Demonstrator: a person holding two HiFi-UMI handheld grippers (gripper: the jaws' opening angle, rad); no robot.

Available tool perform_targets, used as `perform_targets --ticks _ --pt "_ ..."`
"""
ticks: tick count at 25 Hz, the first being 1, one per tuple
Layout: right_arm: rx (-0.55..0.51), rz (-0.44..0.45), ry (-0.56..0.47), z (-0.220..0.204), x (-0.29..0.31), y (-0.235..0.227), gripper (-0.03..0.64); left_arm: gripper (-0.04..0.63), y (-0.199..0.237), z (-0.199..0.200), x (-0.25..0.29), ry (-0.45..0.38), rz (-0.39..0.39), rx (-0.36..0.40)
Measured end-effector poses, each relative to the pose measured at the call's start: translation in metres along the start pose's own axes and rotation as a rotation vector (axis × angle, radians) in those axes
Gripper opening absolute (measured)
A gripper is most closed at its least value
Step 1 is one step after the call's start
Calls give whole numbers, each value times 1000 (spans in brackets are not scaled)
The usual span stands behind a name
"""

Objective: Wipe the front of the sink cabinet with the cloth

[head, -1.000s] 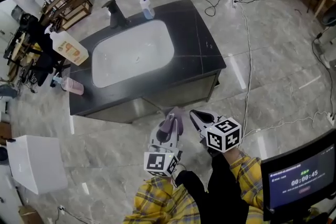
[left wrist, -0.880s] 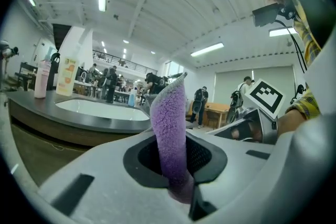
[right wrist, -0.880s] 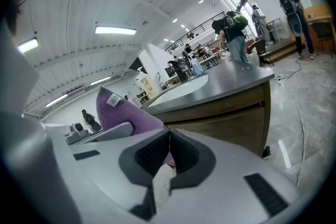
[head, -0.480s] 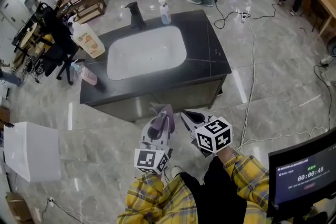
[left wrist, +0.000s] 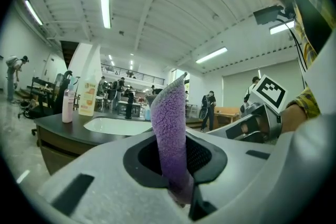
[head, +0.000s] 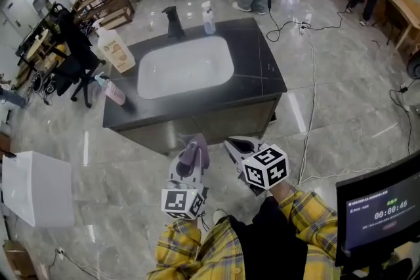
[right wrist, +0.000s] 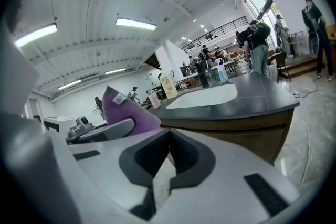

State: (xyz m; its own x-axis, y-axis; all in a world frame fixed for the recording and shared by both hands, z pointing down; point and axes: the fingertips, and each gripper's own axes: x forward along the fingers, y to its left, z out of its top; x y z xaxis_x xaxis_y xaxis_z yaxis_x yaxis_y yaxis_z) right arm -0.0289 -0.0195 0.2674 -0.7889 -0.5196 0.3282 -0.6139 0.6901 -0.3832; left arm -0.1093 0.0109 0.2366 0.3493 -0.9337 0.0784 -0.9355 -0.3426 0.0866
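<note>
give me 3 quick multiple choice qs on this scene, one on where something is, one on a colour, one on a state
1. The spray bottle stands:
A on the floor
B on the counter behind the basin, beside the tap
C on a chair

2. The cloth is:
A yellow
B white
C purple

3. The cloth is:
A clamped in the left tongs
B lying in the basin
C draped over the tap

Answers:
1 B, since the head view shows it upright at the counter's back edge, next to the tap.
2 C, since both tongs views show purple pile.
3 A, since the left tongs view shows it standing up between the two jaws.
</note>
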Motion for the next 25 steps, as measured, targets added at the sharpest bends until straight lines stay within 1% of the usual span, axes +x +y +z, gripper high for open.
perform_targets --ticks 7,18,25 --pt "-26 -4 3 2 -5 13 5 46 -3 10 -9 -11 -12 0" --pt "1 -29 -30 4 -15 20 5 46 -13 14 -12 13 -73 18" --pt "-2 -32 -39 6 -16 23 5 46 -14 15 -14 18 -84 20"
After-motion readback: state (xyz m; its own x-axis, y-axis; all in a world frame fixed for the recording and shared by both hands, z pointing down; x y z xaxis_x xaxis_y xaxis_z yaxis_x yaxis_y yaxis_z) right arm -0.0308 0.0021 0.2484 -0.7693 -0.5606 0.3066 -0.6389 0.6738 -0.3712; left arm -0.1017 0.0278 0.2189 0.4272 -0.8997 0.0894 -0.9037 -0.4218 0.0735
